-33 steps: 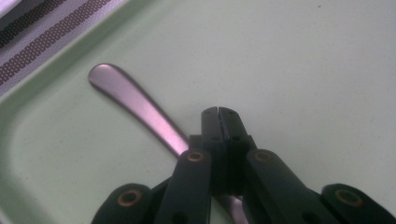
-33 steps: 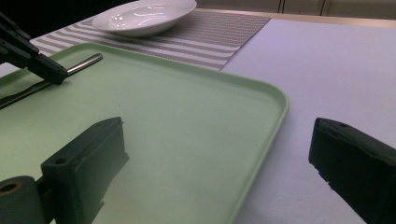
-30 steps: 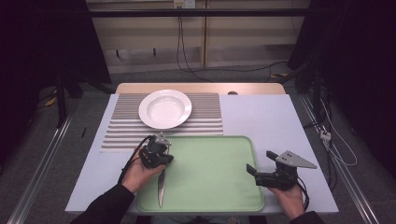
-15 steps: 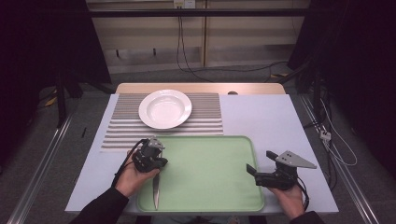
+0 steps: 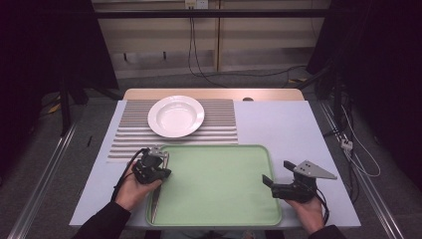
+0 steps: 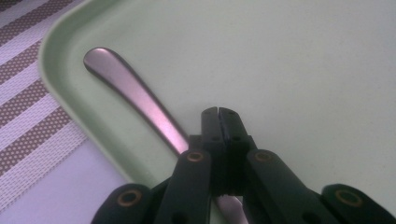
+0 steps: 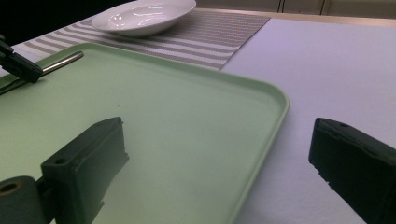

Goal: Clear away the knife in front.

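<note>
A metal utensil (image 5: 155, 205) lies along the left inner edge of a green tray (image 5: 219, 184). My left gripper (image 5: 159, 174) points down over it and is shut. In the left gripper view the jaws (image 6: 217, 112) meet tip to tip with nothing between them. The utensil's handle (image 6: 135, 95) runs from the upper left and passes under them on the tray (image 6: 303, 70). My right gripper (image 5: 271, 188) rests by the tray's right edge, open and empty. The right gripper view shows its jaws (image 7: 219, 135) wide apart above the tray's rim (image 7: 261, 93), with the handle (image 7: 60, 60) far left.
A white deep plate (image 5: 175, 115) sits on a striped placemat (image 5: 219, 124) behind the tray, on a pale table (image 5: 283, 124). The plate (image 7: 144, 16) and mat (image 7: 219, 32) lie beyond the tray in the right gripper view. Cables hang behind the table.
My left gripper has shifted left toward the tray's left edge, and the utensil has moved left with it. The right gripper has stayed put.
</note>
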The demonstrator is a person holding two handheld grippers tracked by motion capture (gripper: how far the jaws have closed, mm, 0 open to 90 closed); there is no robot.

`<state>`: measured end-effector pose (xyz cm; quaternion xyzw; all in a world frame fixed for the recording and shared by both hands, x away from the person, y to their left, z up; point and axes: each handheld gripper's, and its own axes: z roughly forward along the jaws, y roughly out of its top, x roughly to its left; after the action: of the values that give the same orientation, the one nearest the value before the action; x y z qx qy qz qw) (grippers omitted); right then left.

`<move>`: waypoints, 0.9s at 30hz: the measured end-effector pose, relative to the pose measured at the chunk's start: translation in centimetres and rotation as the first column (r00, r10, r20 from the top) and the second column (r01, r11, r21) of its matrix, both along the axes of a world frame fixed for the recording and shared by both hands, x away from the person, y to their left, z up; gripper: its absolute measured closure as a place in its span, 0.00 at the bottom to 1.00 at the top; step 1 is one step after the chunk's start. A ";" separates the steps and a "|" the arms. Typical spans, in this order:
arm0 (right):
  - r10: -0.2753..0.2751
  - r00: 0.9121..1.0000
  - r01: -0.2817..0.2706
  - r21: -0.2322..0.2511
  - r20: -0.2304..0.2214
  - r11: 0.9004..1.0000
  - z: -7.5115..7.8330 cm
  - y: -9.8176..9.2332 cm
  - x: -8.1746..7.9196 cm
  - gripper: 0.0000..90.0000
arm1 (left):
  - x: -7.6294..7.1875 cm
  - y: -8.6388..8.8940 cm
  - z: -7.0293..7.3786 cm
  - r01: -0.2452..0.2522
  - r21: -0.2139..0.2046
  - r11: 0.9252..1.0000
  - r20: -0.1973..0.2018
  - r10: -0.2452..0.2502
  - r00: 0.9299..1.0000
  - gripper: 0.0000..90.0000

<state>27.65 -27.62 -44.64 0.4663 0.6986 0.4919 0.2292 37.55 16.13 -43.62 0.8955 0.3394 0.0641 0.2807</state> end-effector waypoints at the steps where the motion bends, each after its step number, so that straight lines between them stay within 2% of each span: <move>1: 0.000 1.000 0.000 0.000 0.001 1.000 0.0 0.0 0.0 0.04 | 0.0 0.1 0.0 -0.003 0.000 1.000 0.001 0.003 1.000 1.00; 5: 0.002 1.000 -0.002 0.000 0.001 1.000 0.0 0.0 0.0 0.04 | 0.3 0.4 0.0 -0.022 -0.007 1.000 -0.006 0.021 1.000 1.00; 14: 0.002 1.000 -0.002 -0.001 0.001 1.000 0.0 0.0 0.0 0.04 | 0.3 0.6 0.0 -0.012 -0.002 1.000 -0.004 0.012 1.000 1.00; 16: 0.001 1.000 -0.001 0.000 0.001 1.000 0.0 0.0 0.0 0.04 | 0.3 0.7 -0.1 -0.007 -0.018 1.000 -0.016 0.006 1.000 1.00; 17: 0.002 1.000 -0.002 0.000 0.002 1.000 0.0 0.0 0.0 0.04 | 0.2 0.7 0.0 -0.017 -0.009 1.000 -0.009 0.016 1.000 1.00; 21: 0.002 1.000 -0.002 0.000 0.000 1.000 0.0 0.0 0.0 0.04 | -0.3 0.3 0.1 -0.004 0.030 1.000 0.015 0.004 1.000 0.98; 24: 0.003 1.000 -0.003 0.000 0.000 1.000 0.0 0.1 0.0 0.04 | -0.2 0.4 0.1 -0.009 0.014 1.000 0.006 0.009 1.000 0.96; 27: 0.002 1.000 -0.002 -0.003 -0.001 1.000 0.0 0.0 0.1 0.04 | 0.1 0.5 -0.1 -0.013 -0.028 1.000 -0.021 0.012 1.000 0.91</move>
<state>27.72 -27.59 -44.67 0.4656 0.6998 0.4909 0.2290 37.66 16.66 -43.73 0.8899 0.3488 0.0517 0.2895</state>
